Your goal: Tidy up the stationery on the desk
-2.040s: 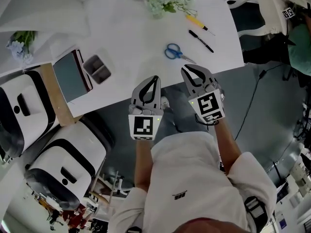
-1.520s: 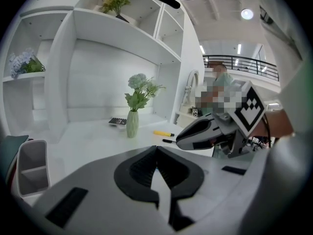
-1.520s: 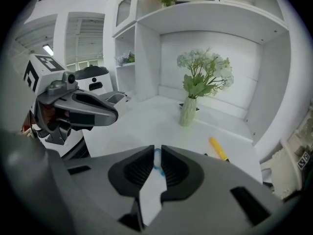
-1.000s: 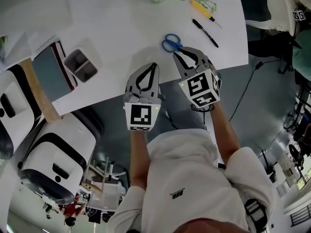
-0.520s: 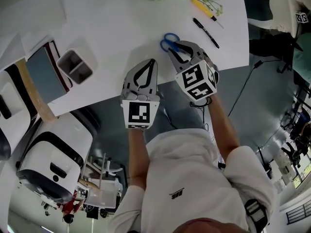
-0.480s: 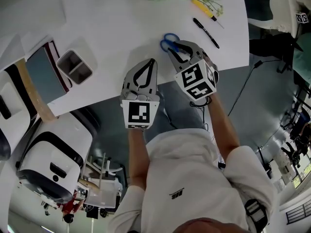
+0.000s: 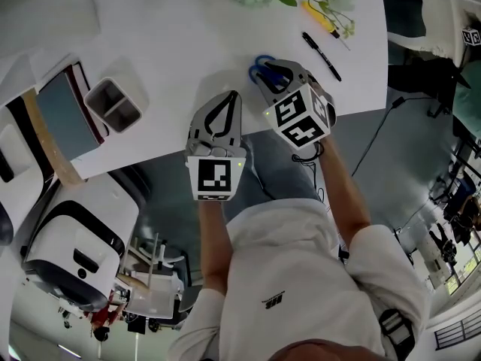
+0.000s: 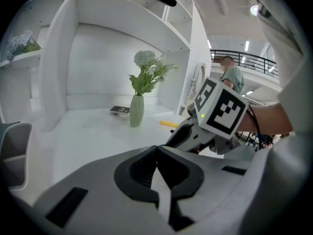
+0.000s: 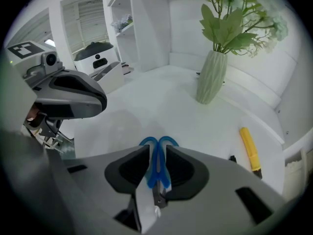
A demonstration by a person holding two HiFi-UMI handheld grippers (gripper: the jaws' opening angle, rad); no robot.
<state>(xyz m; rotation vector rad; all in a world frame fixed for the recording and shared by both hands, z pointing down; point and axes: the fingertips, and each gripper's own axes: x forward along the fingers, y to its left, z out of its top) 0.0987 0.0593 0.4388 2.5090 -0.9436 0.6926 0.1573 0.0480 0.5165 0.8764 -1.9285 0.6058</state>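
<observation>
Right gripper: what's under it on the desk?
Scissors with blue handles, clamped in the right gripper on the white desk. Their finger loops poke out ahead of it. The blades run back under the gripper, which covers them.

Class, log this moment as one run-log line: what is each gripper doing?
right gripper: shut on blue scissors | left gripper: shut, empty | black pen, yellow tool: on desk

Bright, even overhead light nearly washes out my white bench (image 7: pixel 173 28); only soft grey shadows lie beside my left gripper (image 7: pixel 234 96) and right gripper (image 7: pixel 272 72). Both gripper views bulge fisheye-fashion, black at the corners, with my own grey jaws blurred at the lower edge.
</observation>
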